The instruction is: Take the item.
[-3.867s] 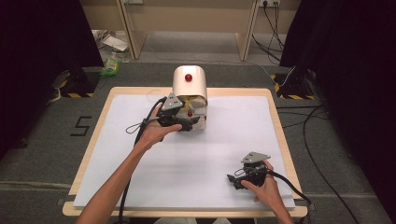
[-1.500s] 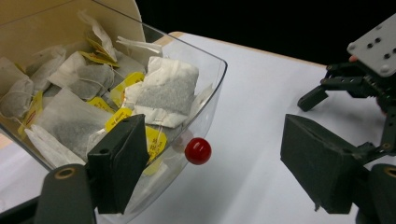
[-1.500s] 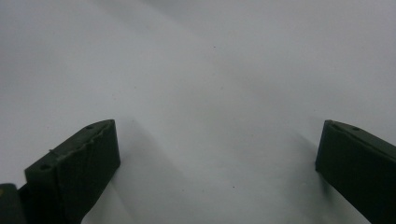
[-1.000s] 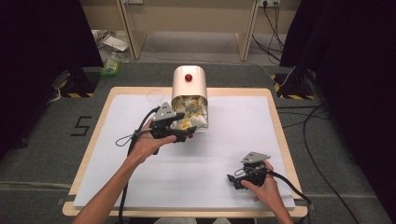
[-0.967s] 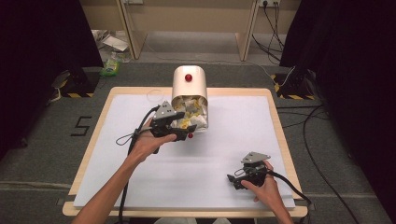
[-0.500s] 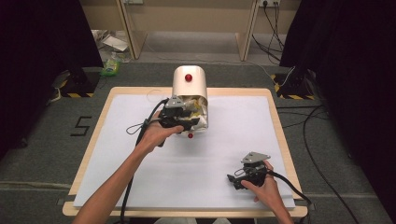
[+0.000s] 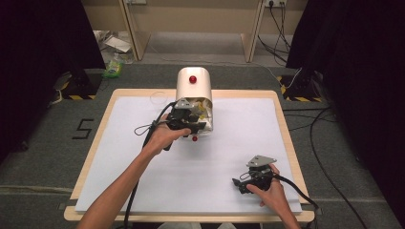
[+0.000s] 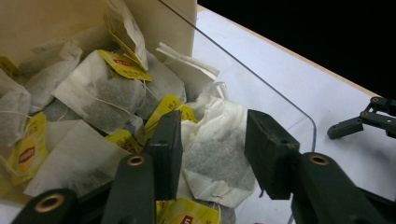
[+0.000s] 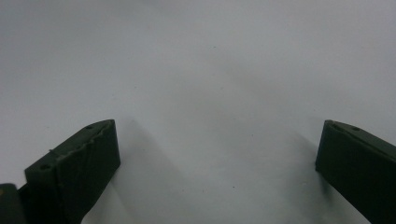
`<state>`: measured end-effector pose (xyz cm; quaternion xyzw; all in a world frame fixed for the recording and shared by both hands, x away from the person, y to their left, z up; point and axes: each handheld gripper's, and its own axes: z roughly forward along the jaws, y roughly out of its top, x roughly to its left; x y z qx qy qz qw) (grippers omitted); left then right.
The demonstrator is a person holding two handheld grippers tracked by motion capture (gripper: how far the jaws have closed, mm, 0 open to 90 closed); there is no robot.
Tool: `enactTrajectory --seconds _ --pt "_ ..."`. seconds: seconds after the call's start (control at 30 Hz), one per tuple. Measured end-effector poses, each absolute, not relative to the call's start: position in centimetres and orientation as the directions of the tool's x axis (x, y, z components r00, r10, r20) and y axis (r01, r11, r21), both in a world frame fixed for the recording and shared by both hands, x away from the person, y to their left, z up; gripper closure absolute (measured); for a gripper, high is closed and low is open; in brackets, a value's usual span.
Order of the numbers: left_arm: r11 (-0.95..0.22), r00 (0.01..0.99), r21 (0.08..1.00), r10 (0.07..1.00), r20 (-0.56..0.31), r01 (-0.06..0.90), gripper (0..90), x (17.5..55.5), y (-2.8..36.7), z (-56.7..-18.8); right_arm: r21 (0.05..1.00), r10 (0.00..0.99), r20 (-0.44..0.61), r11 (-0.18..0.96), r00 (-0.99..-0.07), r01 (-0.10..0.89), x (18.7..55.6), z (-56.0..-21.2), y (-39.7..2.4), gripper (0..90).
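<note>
Your left gripper (image 8: 212, 154) stands jaws apart astride a tea bag (image 8: 215, 163) at the mouth of the cream dispenser (image 7: 194, 90). The bag is light, soft and tearable, so pinch its paper body gently. Watch the clear flap edge (image 8: 299, 116). Your right gripper (image 9: 217, 163) rests wide open on the bare white table (image 7: 229, 167).

Left claw (image 8: 212, 147) moved fwd into dispenser (image 7: 193, 90) mouth, jaws apart, prob. around a tea bag (image 8: 217, 161).

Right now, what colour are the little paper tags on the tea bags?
The tags on the tea bags are yellow with a small red logo, clearest in the left gripper view.
</note>
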<state>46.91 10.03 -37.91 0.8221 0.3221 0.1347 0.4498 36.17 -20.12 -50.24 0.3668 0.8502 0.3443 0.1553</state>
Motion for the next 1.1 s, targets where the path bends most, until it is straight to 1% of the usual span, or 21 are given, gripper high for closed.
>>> enactTrajectory --seconds 0.17,0.2,0.23,0.3,0.37,0.43,0.53,0.57,0.8,0.87,1.1 --pt "-0.396 0.760 0.819 0.646 -0.072 0.415 65.9 47.0 10.0 -38.0 0.699 0.731 -0.010 0.493 -0.682 0.518 36.2 -50.2 -20.1 0.4" --pt "-0.409 0.764 0.823 0.643 -0.047 0.394 69.2 47.2 10.2 -38.0 0.700 0.731 -0.011 0.494 -0.683 0.517 36.2 -50.2 -20.1 0.4" --pt "-0.400 0.756 0.822 0.652 -0.056 0.406 72.3 47.1 10.2 -38.0 0.699 0.731 -0.011 0.494 -0.683 0.517 36.2 -50.2 -20.1 0.4" --pt "-0.400 0.753 0.824 0.657 -0.048 0.402 79.2 47.1 10.3 -38.1 0.699 0.731 -0.011 0.494 -0.683 0.517 36.2 -50.2 -20.1 0.4" --pt "-0.402 0.752 0.828 0.658 -0.036 0.392 84.5 47.1 10.4 -38.1 0.700 0.731 -0.011 0.494 -0.683 0.517 36.2 -50.2 -20.1 0.4" --pt "-0.401 0.751 0.830 0.660 -0.031 0.387 87.6 47.0 10.5 -38.1 0.700 0.731 -0.011 0.494 -0.683 0.517 36.2 -50.2 -20.1 0.4" --pt "-0.395 0.751 0.837 0.660 -0.028 0.379 88.8 46.9 10.7 -37.8 0.699 0.731 -0.011 0.494 -0.683 0.517 36.2 -50.2 -20.1 0.4" --pt "-0.359 0.732 0.837 0.678 -0.071 0.413 89.0 46.5 10.6 -37.8 0.699 0.731 -0.011 0.493 -0.683 0.517 36.2 -50.2 -20.1 0.4" --pt "-0.329 0.715 0.859 0.697 -0.061 0.393 89.4 46.5 11.9 -36.7 0.699 0.730 -0.012 0.494 -0.683 0.517 36.2 -50.2 -20.1 0.4" --pt "-0.321 0.709 0.868 0.703 -0.049 0.378 89.4 46.3 12.6 -35.9 0.699 0.731 -0.011 0.494 -0.683 0.517 36.2 -50.2 -20.1 0.4" --pt "-0.295 0.705 0.888 0.708 -0.044 0.352 89.4 45.9 13.4 -34.5 0.699 0.731 -0.012 0.494 -0.683 0.517 36.2 -50.2 -20.1 0.4"
